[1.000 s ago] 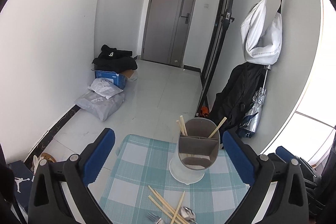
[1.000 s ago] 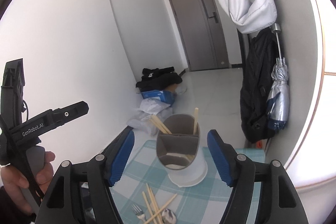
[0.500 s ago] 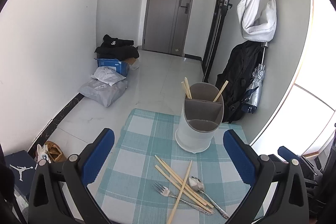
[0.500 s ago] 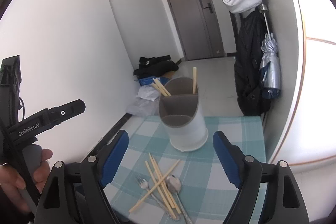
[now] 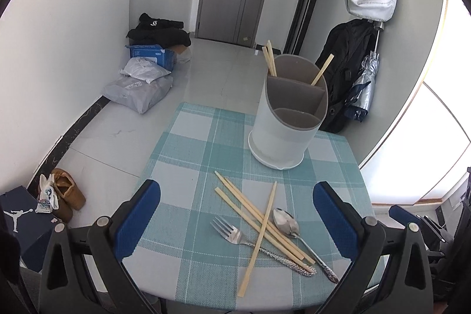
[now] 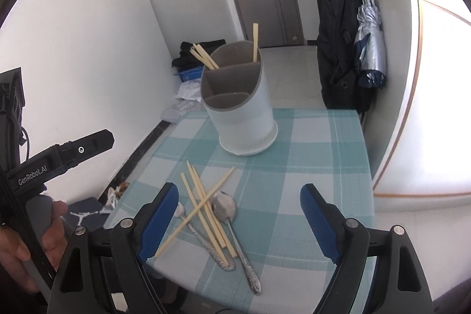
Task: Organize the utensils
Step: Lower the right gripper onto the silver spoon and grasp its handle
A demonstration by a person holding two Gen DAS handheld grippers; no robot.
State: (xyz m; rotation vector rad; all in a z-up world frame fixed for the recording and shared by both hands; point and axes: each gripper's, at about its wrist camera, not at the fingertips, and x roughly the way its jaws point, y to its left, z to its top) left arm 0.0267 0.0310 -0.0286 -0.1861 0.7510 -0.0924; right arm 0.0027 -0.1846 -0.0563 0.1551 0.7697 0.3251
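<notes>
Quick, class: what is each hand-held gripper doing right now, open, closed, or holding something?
Left hand-held gripper: open, holding nothing.
Right hand-held gripper: open, jaws have just been opening, nothing between them.

Both grippers, left [image 5: 236, 197] and right [image 6: 239, 202], now sit lower and tilt down over the table [image 5: 188, 137], the right jaws having just been opening with nothing between them.
</notes>
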